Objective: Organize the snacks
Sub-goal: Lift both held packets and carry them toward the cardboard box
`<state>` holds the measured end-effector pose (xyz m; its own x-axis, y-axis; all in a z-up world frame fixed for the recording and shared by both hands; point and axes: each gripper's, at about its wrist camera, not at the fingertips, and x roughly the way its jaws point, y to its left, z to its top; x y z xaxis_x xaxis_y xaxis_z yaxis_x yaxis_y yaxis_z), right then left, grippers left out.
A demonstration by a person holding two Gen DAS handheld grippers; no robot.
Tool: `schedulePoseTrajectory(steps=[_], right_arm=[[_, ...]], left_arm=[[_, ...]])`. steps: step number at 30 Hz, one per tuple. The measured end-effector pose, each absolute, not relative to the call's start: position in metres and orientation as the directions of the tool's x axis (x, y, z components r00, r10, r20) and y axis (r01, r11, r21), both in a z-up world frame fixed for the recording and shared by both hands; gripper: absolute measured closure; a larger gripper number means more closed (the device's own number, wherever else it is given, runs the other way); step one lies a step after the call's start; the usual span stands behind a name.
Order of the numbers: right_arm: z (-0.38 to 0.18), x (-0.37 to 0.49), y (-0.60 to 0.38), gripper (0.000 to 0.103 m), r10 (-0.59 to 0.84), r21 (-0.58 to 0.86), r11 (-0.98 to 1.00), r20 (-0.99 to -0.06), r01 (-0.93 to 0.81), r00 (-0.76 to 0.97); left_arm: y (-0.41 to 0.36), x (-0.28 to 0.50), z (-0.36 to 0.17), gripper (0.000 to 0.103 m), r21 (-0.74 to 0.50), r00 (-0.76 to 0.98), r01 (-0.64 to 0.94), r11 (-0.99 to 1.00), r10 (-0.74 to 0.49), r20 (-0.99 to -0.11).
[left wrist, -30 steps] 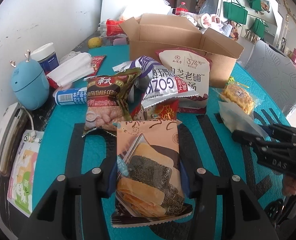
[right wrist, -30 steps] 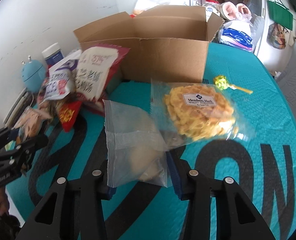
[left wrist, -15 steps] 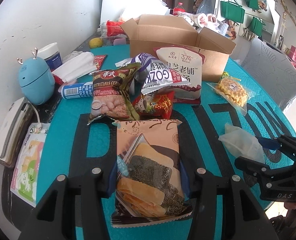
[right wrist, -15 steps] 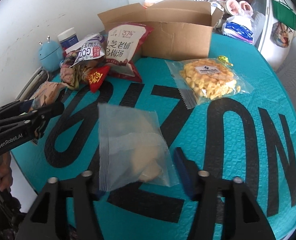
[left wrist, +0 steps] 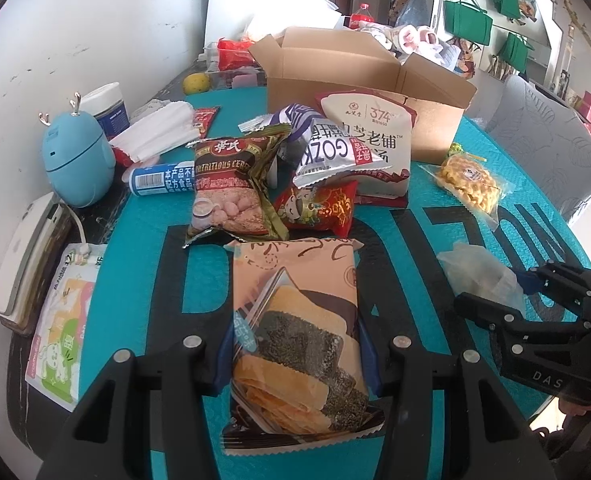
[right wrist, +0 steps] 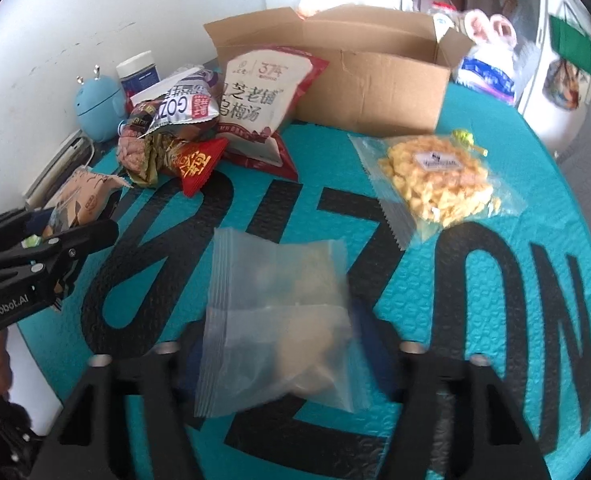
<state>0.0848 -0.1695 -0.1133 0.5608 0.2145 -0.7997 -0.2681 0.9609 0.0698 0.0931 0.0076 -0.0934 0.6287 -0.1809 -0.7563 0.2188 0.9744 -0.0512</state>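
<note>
My left gripper (left wrist: 295, 360) is shut on an orange seaweed-cracker packet (left wrist: 295, 332), held above the teal mat; it also shows in the right wrist view (right wrist: 81, 200). My right gripper (right wrist: 283, 352) is shut on a clear zip bag (right wrist: 279, 320) with pale food inside, lifted over the mat; the bag also shows in the left wrist view (left wrist: 479, 276). A pile of snack bags (left wrist: 295, 176) lies in front of an open cardboard box (left wrist: 359, 80). A clear bag of yellow waffle snack (right wrist: 435, 176) lies to the right.
At the left edge stand a blue deer-shaped gadget (left wrist: 75, 156), a white jar (left wrist: 107, 108), a tube (left wrist: 159, 180), tissues (left wrist: 155, 132) and a white device (left wrist: 27, 252). A green-white pouch (left wrist: 63, 320) lies near the front left. A grey chair (left wrist: 555, 152) stands to the right.
Both grippers have pulled back from the box with their packets. The right gripper has lifted the clear zip bag away from the waffle bag and the mat.
</note>
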Motion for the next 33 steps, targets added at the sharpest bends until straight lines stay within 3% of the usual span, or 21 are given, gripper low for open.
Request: schedulePoseTrajectory(steps=[3, 12, 24, 33], right_arm=[[-0.109, 0.080, -0.167, 0.061, 0.274, 0.115, 0.946, -0.783, -0.303, 0.558], [-0.089, 0.061, -0.171, 0.063, 0.360, 0.194, 0.923, -0.736, -0.331, 0.573], [-0.054, 0.062, -0.177, 0.063, 0.316, 0.163, 0.942, -0.730, -0.294, 0.607], [-0.010, 0.074, -0.182, 0.063, 0.277, 0.105, 0.954, -0.665, -0.280, 0.694]], left_arm=[[0.007, 0.092, -0.088, 0.054, -0.066, 0.624, 0.242, 0.968, -0.207, -0.754], [-0.004, 0.097, -0.059, 0.054, -0.062, 0.648, 0.287, 0.956, -0.241, -0.722], [-0.023, 0.102, -0.011, 0.054, -0.033, 0.699, 0.350, 0.936, -0.284, -0.656], [-0.033, 0.117, 0.025, 0.054, -0.019, 0.748, 0.373, 0.928, -0.312, -0.586]])
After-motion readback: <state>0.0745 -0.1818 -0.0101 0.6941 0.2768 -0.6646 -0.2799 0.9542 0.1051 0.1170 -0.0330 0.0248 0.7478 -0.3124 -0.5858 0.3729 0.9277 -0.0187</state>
